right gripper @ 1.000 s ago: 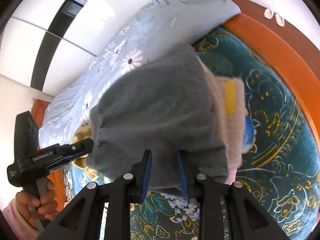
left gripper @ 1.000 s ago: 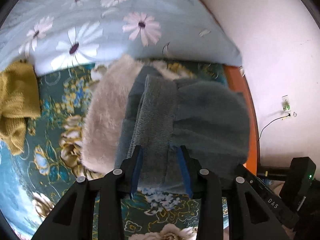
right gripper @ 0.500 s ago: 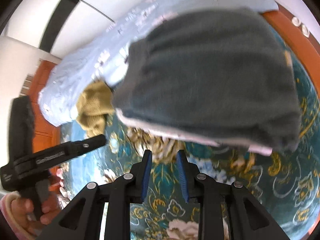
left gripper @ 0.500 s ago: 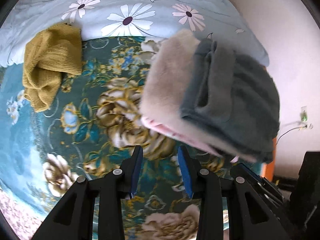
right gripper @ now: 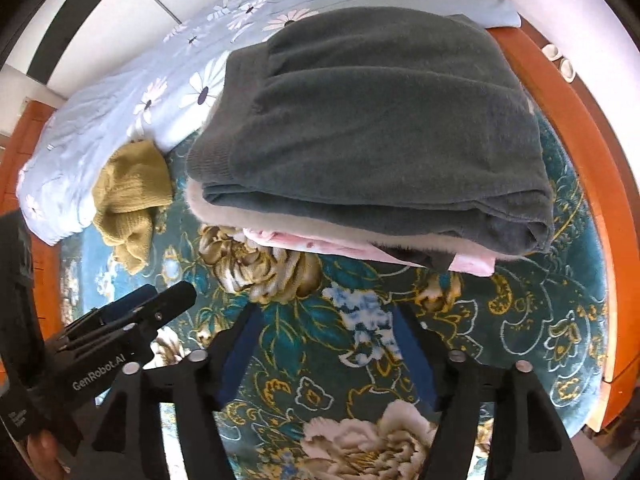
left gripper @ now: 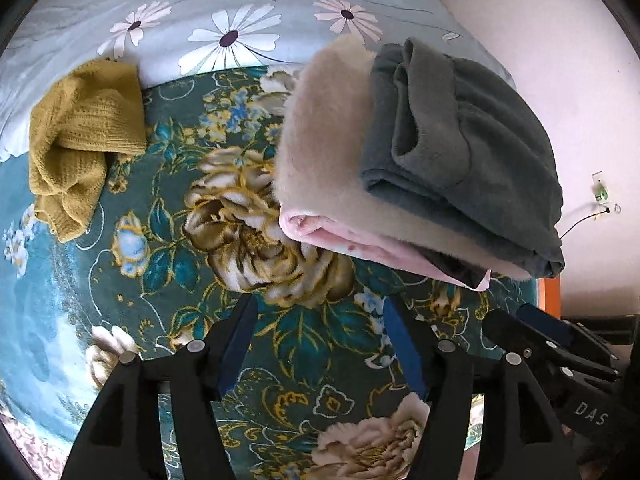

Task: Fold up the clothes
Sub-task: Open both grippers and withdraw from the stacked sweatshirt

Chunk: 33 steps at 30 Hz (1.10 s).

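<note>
Both my grippers, left and right, hang spread apart and empty; the crumpled yellow sweater lies ahead to my left, nearer my left gripper, beside the folded stack.

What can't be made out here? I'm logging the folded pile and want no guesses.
- Grey garment, both views: folded, so its type stays unclear.
- Cream fleece: largely covered by the grey garment.
- Pink layer: only an edge shows beneath the fleece.
- Dark scrap in the pink layer: mostly tucked in, unidentifiable.
- Mustard knit: crumpled, shape unreadable.
- Left gripper, right gripper: bodies cut off by the bottom edge.
</note>
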Motion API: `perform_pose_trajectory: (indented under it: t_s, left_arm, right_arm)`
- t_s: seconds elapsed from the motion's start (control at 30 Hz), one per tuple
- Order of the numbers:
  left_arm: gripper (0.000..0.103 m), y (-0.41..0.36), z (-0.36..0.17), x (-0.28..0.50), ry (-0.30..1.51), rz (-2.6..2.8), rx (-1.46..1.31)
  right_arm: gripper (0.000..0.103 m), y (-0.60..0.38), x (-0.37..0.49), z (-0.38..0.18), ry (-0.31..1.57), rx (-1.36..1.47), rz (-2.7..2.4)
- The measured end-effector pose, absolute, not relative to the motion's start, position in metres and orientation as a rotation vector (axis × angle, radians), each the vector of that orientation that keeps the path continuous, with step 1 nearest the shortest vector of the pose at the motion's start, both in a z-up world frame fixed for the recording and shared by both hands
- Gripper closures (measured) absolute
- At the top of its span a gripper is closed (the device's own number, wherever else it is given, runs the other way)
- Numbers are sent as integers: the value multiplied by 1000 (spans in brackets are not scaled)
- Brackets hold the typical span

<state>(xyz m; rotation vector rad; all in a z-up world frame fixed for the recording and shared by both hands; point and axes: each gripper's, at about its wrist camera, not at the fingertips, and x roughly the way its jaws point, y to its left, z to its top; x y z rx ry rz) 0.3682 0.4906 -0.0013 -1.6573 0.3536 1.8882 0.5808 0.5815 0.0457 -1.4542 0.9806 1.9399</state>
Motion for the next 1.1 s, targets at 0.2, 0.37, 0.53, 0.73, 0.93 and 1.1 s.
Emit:
perform_pose_trajectory:
  t_s: [0.2, 0.37, 0.53, 0.73, 0.93, 1.1]
  left_arm:
    - [26, 485, -6, 360, 323, 1884, -1673]
    - [26, 481, -9, 356, 425, 1978, -1662]
    - [26, 476, -11, 353, 475, 2065, -1595]
    - [26, 480, -11, 353, 484, 2137, -1477]
    - [26, 487, -17, 359, 505, 2183, -1387]
    - [26, 496, -29, 361, 552, 2155, -1407]
  right_arm:
    - [13, 578, 565, 51, 892, -1420, 1962]
    - [0, 574, 558, 44, 878, -1391, 1955]
    - [0, 574, 557, 35, 885, -1372, 1958]
    - [0, 574, 558, 26, 836, -1352, 1985]
    - [0, 573, 559, 15, 768, -1336, 2032]
    - [0, 573, 561, 2, 777, -1348, 2034]
